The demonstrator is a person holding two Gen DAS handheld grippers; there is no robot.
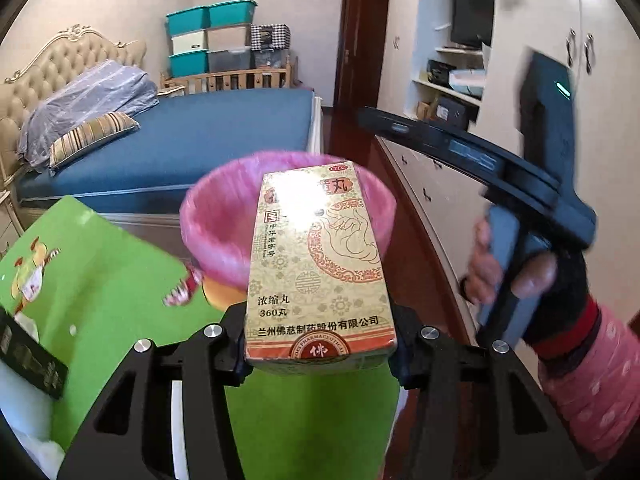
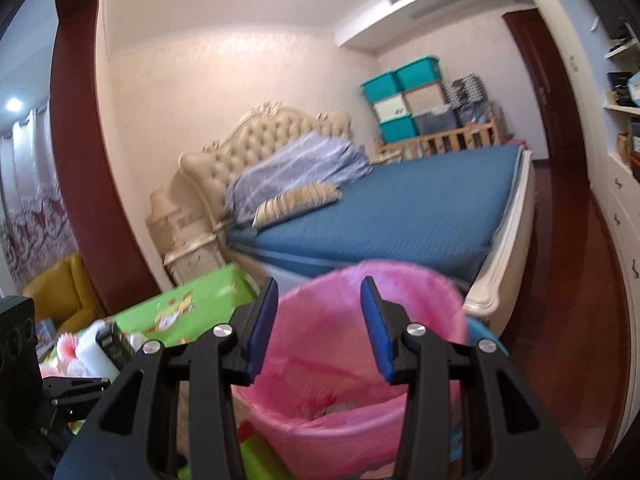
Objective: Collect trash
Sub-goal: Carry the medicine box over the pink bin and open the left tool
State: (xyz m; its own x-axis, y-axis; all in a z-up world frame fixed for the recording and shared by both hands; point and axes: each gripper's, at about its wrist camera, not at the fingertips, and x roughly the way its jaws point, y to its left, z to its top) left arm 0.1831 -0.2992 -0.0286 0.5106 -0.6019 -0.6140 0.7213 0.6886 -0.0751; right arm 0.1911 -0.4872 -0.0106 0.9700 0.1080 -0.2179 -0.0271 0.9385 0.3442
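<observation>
A yellow medicine box point(image 1: 316, 264) with red print stands between the pads of my left gripper point(image 1: 318, 344), which is shut on its lower end. Beyond the box is a bin with a pink bag liner point(image 1: 216, 220). In the right wrist view, my right gripper point(image 2: 320, 320) is open with nothing between its blue pads point(image 2: 262, 320), and it hovers over the pink-lined bin point(image 2: 340, 412). Some scraps lie at the bin's bottom. In the left wrist view, a gloved hand point(image 1: 520, 276) holds the right gripper point(image 1: 372, 118) to the right of the box.
A green printed surface point(image 1: 120, 280) lies left of the bin, with a small black box point(image 2: 114, 344) and white items on it. A blue bed point(image 1: 200, 136) is behind the bin. White drawers point(image 1: 440, 192) line the right side, and stacked storage bins point(image 1: 208, 36) stand at the back.
</observation>
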